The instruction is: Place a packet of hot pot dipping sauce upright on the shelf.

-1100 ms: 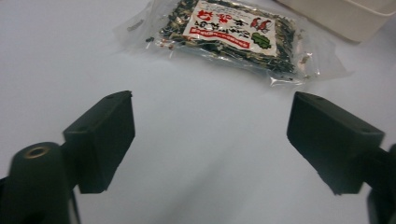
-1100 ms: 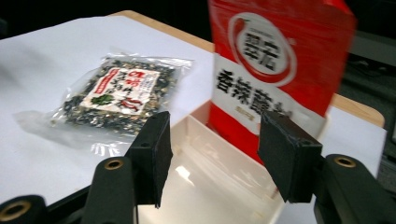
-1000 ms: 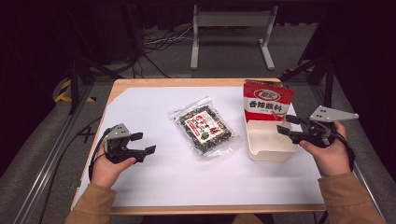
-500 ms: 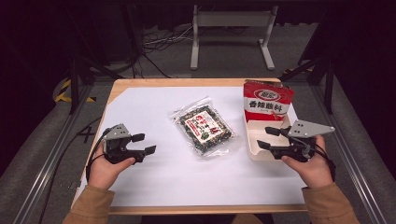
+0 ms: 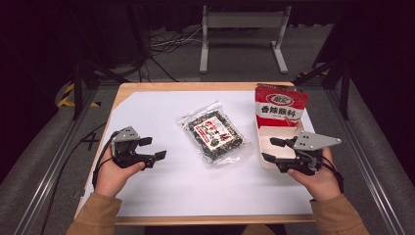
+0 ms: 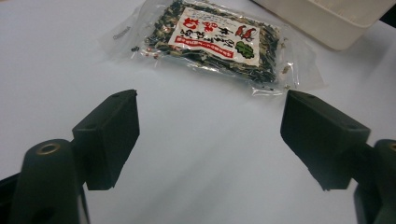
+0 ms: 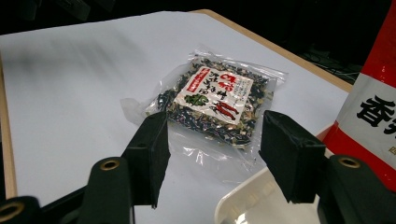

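Note:
A clear packet of dark dried mix with a white and red label (image 5: pixel 213 134) (image 6: pixel 215 39) (image 7: pixel 215 100) lies flat at the table's middle. To its right stands a white tray (image 5: pixel 266 133) (image 6: pixel 336 18) (image 7: pixel 252 200) with a red and white snack bag (image 5: pixel 280 105) (image 7: pixel 373 112) upright at its far end. My left gripper (image 5: pixel 152 148) (image 6: pixel 210 140) rests open at the left, pointing toward the packet, nothing between its fingers. My right gripper (image 5: pixel 270 149) (image 7: pixel 212 154) hovers open over the tray's near left corner, aimed at the packet.
White paper (image 5: pixel 161 191) covers the wooden table (image 5: pixel 195 86). Dark floor, cables and a metal stand (image 5: pixel 242 22) lie beyond the far edge. Rails run along both sides of the table.
My right gripper has moved left and toward the near edge, from beside the tray's right side to its near left corner. The left gripper has stayed put.

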Available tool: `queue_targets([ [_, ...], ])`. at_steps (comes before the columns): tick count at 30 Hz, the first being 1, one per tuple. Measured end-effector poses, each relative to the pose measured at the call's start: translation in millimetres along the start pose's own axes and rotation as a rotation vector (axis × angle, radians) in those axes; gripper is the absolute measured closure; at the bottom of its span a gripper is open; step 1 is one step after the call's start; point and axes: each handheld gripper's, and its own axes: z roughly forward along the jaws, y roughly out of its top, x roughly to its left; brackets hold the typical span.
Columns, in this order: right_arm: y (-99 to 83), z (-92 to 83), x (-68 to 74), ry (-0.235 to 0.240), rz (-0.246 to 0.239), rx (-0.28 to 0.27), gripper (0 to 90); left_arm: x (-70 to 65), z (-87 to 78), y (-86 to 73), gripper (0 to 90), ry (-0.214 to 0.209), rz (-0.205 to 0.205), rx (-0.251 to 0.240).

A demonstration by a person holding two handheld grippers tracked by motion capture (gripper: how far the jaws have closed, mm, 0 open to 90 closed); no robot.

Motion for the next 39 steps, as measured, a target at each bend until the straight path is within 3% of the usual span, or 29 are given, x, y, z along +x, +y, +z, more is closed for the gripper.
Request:
queue_targets([
  [7,0.9,-2.3,3.3,-0.004,-0.01,-0.023,40.4,-2.6,16.9,13.6,13.1,0.031,-0.018,0.051],
  [11,-0.2,-3.7,4.9,-0.005,-0.027,-0.042,40.7,-1.4,29.5,23.8,7.7,0.009,-0.053,0.046],
  [14,-0.6,-4.7,5.9,-0.002,-0.025,-0.051,41.5,1.8,39.2,28.8,7.4,0.017,-0.077,0.034],
  [19,-1.5,-5.0,5.7,0.005,-0.022,-0.072,40.9,1.9,57.3,32.3,11.0,-0.019,-0.106,0.043],
  [23,-4.6,-3.6,5.0,0.016,0.015,-0.097,40.5,-1.4,73.1,34.8,17.3,-0.044,-0.138,0.062],
  [27,-5.5,-5.6,6.7,0.016,0.026,-0.113,40.6,-3.5,89.6,37.0,19.8,-0.013,-0.135,0.112],
  [31,-7.6,-10.0,7.9,0.008,0.032,-0.119,40.6,-1.6,103.7,35.6,22.0,-0.026,-0.176,0.166],
  [39,-7.2,-14.8,8.4,0.008,0.039,-0.148,39.9,0.1,121.6,32.6,25.2,-0.054,-0.246,0.171],
])
